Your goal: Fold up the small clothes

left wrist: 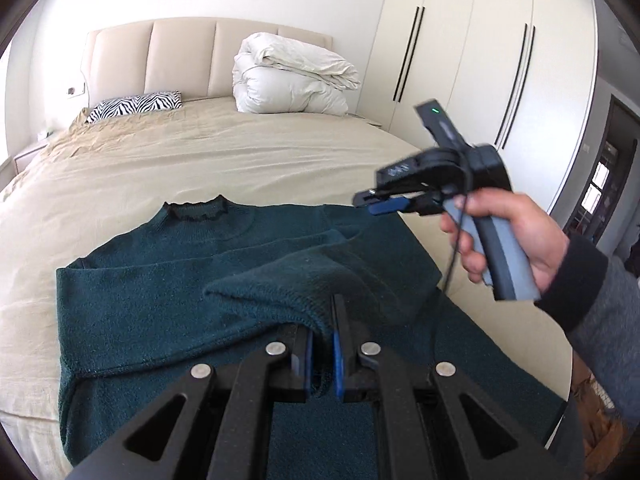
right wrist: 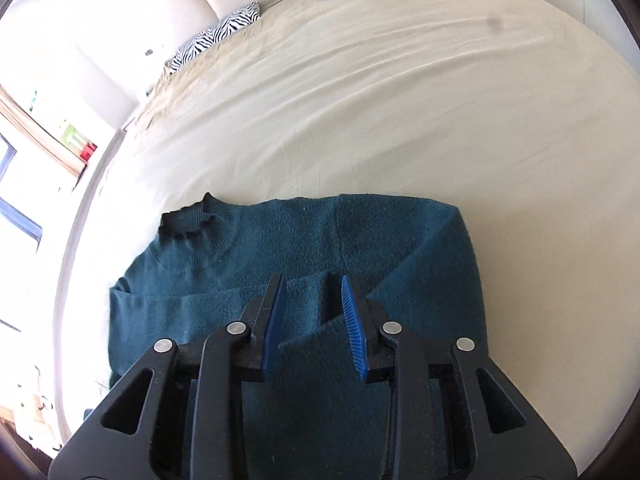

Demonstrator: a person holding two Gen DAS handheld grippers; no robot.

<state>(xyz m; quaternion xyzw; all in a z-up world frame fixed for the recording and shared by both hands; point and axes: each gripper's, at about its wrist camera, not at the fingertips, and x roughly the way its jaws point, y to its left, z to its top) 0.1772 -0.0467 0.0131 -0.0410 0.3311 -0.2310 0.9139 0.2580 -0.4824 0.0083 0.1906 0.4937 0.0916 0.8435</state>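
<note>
**Sleeve cuff pinched while the sweater lies spread on the bed**

While the dark teal sweater (left wrist: 160, 280) lies flat on the beige bedsheet (left wrist: 200, 152), collar pointing toward the headboard, its sleeves are already crossed over the chest. At the left, the body panel sits smooth with a thin rolled hem along its edge. Toward the middle, the left gripper (left wrist: 322, 344) is clenched on the sleeve cuff (left wrist: 280, 296), the knit bunched between the blue ribbed pads and lifted slightly off the body. Farther right, the right gripper (left wrist: 380, 204) hangs in the air above the shoulder area, held in the person's hand (left wrist: 504, 240); its own view shows the jaws standing apart over the sweater (right wrist: 280, 248) with nothing between them.

Judged by its look, the knit is soft, thick and fuzzy, light enough to lift by one edge but floppy, so it will sag and drag rather than hold a crease. Cuffs, hem corners and shoulder seams seem the firmest places to grip, since the ribbing is denser there. The sheet is lightly wrinkled cotton, and a zebra-print pillow (left wrist: 136, 106) and folded white duvet (left wrist: 292, 76) sit well apart near the padded headboard (left wrist: 180, 56).
</note>
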